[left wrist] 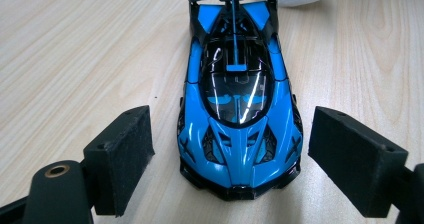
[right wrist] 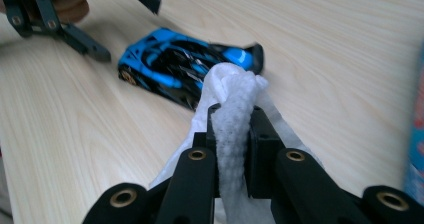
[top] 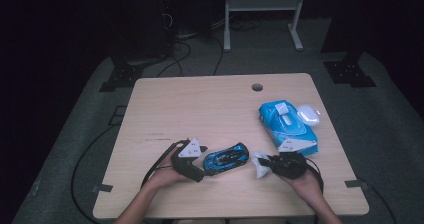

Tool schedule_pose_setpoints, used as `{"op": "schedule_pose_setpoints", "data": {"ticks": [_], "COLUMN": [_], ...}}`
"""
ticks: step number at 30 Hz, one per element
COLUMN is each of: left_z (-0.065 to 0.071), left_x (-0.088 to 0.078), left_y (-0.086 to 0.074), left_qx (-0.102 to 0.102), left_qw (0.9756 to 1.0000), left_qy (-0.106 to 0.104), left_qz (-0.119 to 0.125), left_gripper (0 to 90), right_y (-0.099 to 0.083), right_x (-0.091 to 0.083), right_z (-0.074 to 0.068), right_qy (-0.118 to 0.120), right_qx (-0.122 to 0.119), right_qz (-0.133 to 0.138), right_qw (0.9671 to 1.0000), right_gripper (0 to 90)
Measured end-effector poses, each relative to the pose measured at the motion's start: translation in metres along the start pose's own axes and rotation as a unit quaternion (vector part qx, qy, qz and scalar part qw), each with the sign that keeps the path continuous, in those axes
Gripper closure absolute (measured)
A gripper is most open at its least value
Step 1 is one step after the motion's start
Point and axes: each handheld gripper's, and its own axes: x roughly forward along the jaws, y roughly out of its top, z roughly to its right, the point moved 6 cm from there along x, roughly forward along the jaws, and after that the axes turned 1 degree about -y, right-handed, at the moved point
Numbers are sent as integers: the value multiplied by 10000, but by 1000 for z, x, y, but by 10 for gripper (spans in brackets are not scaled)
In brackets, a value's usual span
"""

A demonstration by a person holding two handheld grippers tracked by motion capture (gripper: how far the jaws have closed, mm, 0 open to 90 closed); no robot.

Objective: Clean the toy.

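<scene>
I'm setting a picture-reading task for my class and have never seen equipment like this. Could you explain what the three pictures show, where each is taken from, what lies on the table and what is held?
No robot here: a person holds a two-jaw hand tool in each hand. The high view looks down on the wooden table. The other two cameras ride on the grippers and look along their black jaws.

The left gripper is open, its pads on either side of a blue toy car without touching it. The right gripper is shut on a white wipe close to the car's tail.

Farther right lie a blue wipes pack and a small white object I cannot identify.
</scene>
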Motion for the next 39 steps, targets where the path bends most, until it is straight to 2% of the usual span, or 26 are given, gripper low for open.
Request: {"op": "schedule_pose_setpoints", "data": {"ticks": [4, 6, 9, 11, 12, 13, 14, 18, 24, 32, 39], "left_z": [-3, -4, -5, -6, -6, -7, -7, -9, -11, -11, -11], "left_x": [-3, -5, -7, -8, -8, -11, -11, -16, -20, -29, -38], "left_y": [-1, -1, -3, -4, -4, -5, -5, -7, -11, -20, -27], "left_qx": [-72, -104, -102, -140, -140, -183, -202, -263, -365, -456, -525], "left_qw": [10000, 9999, 9999, 9999, 9999, 9998, 9997, 9995, 9991, 9985, 9978], "left_qy": [47, 54, 74, 89, 89, 113, 121, 170, 222, 312, 402], "left_qz": [29, 11, -10, 11, 11, 26, 31, 37, 42, -22, 25], "left_gripper": [171, 167, 163, 162, 162, 157, 154, 142, 122, 110, 107], "right_y": [-15, -23, -36, -40, -40, -40, -40, -40, -44, -46, -50], "right_x": [-13, -17, -20, -24, -24, -31, -33, -41, -47, -51, -56], "right_z": [10, 15, 21, 24, 24, 25, 26, 27, 30, 33, 36], "right_qy": [-57, -30, -68, -47, -47, -64, -54, 33, 51, -21, -78], "right_qx": [69, 113, 53, 45, 45, 16, 24, 27, 129, 185, 231], "right_qz": [-55, -95, -251, -231, -231, -125, -95, 13, 117, 203, 253], "right_qw": [9999, 9999, 9996, 9997, 9997, 9999, 9999, 10000, 9998, 9996, 9994], "right_gripper": [797, 760, 687, 624, 624, 561, 537, 476, 456, 433, 411]}}
